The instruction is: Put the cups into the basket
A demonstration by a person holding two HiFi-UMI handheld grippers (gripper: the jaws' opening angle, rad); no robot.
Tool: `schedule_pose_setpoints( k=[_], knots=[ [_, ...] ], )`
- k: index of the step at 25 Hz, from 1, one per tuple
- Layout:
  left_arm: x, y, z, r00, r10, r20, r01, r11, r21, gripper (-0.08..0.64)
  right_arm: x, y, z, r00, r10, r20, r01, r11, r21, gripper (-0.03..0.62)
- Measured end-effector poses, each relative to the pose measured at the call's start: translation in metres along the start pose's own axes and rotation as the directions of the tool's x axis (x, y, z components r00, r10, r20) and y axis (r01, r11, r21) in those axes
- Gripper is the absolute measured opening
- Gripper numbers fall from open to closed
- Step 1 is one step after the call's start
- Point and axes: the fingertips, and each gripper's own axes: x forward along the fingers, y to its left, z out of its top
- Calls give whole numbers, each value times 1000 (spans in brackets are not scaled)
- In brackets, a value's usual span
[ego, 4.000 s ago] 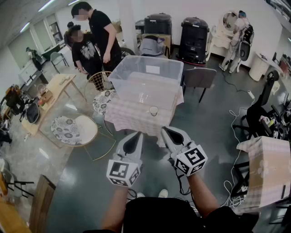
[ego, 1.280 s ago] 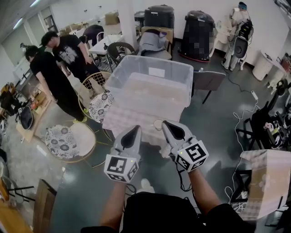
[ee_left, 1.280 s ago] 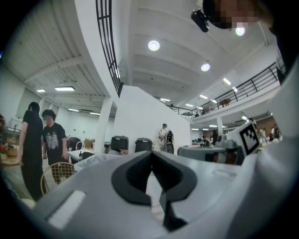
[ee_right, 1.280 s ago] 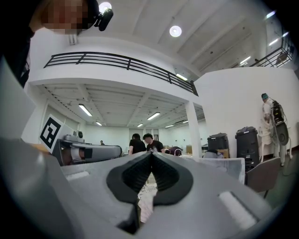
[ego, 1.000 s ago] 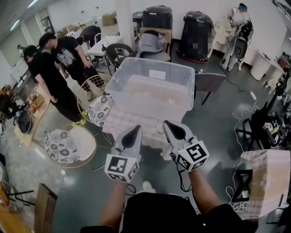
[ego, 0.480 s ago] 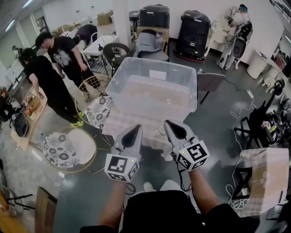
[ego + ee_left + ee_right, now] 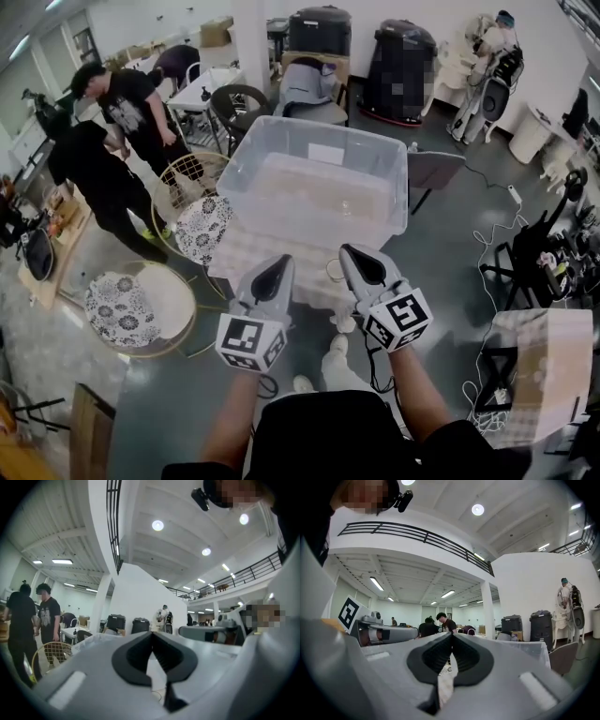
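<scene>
The basket is a large clear plastic bin [image 7: 319,178] on a table with a checked cloth [image 7: 246,255], straight ahead in the head view. A clear cup [image 7: 334,272] stands on the cloth near the front edge, partly hidden behind my right gripper [image 7: 348,251]. My left gripper [image 7: 278,263] is level beside it, short of the table. Both point at the table with nothing between their jaws. In the left gripper view the left gripper's [image 7: 151,637] dark pads meet at the tip. The right gripper's [image 7: 451,637] pads meet the same way in the right gripper view.
Two people in black [image 7: 131,98] stand at the left by round wire chairs with patterned cushions [image 7: 201,228]. A grey chair [image 7: 427,170] is right of the bin. A second cloth-covered table [image 7: 548,366] and floor cables [image 7: 492,244] are on the right.
The table and bin have come a little closer in the head view. The people at the left have shifted. Both grippers stay shut, side by side.
</scene>
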Motion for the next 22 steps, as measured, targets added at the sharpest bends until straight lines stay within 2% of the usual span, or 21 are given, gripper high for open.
schedule_pose_setpoints(
  k=[11,22],
  knots=[
    [45,2,-3,1000,-21,-17,21,1000,9,5,18,-41,-2,1000,-11,-1,11,1000,8,2],
    [101,20,0,1000,4,-17,-4,1000,6,5,57,-91,-2,1000,20,-13,-20,1000,2,2]
  ],
)
